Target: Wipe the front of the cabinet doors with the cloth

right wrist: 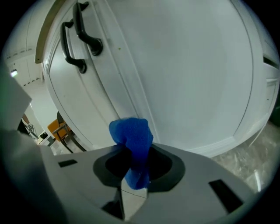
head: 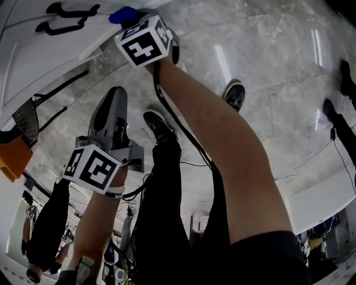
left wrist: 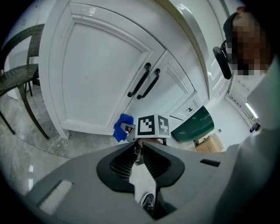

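Note:
The white cabinet doors (left wrist: 96, 74) carry two black handles (left wrist: 142, 81). In the right gripper view the door panel (right wrist: 183, 74) fills the frame, with the handles (right wrist: 81, 37) at upper left. My right gripper (right wrist: 133, 154) is shut on the blue cloth (right wrist: 132, 134), which sticks up from the jaws close to the door's lower part; contact cannot be made out. The head view shows the cloth (head: 123, 14) at the cabinet's (head: 44, 50) edge, beyond the right gripper's marker cube (head: 143, 42). My left gripper (left wrist: 138, 153) is shut on nothing and hangs back lower left (head: 111, 119).
A dark wicker chair (left wrist: 17, 74) stands left of the cabinet. A green bin (left wrist: 192, 124) and a cardboard box (left wrist: 210, 142) lie to the right. The person's shoes (head: 158, 125) stand on the grey marble floor (head: 278, 67). An orange object (head: 14, 158) is at far left.

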A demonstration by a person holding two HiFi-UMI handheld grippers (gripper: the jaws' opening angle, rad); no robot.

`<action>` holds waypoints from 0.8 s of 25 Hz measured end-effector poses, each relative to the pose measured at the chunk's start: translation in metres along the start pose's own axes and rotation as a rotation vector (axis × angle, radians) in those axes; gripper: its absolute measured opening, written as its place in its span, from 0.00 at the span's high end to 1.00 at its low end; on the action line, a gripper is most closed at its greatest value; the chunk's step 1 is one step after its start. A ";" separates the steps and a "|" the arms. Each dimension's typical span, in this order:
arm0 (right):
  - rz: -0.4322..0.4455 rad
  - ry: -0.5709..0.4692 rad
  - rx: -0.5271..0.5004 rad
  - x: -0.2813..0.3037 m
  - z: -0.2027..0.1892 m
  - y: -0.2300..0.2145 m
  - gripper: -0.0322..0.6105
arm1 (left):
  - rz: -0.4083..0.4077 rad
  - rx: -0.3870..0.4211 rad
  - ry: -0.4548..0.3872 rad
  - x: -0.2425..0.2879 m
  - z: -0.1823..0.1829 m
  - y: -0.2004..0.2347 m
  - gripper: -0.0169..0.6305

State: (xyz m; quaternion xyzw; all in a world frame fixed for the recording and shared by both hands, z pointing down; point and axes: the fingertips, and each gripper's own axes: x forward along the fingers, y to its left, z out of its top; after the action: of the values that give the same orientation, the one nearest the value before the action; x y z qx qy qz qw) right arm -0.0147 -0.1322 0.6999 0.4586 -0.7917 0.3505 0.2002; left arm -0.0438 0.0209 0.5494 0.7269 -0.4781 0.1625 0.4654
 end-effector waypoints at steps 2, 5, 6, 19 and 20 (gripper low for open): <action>-0.011 0.016 -0.019 -0.002 0.000 -0.010 0.81 | 0.013 -0.012 -0.002 0.002 -0.002 0.004 0.89; -0.064 0.024 -0.024 -0.015 0.000 -0.052 0.81 | 0.018 -0.019 -0.008 0.009 -0.004 -0.001 0.89; -0.085 0.024 -0.021 -0.021 0.002 -0.069 0.81 | 0.020 -0.022 -0.012 0.012 -0.004 -0.004 0.89; -0.260 0.039 -0.024 -0.089 0.017 -0.230 0.81 | 0.005 -0.091 -0.051 0.060 -0.009 -0.059 0.89; -0.279 0.032 -0.019 -0.092 0.017 -0.235 0.81 | -0.001 -0.089 -0.047 0.061 -0.009 -0.063 0.89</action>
State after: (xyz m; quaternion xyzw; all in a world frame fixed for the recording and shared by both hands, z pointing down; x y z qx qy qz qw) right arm 0.2353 -0.1690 0.7173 0.5567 -0.7201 0.3192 0.2639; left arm 0.0414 0.0022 0.5630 0.7096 -0.4952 0.1235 0.4858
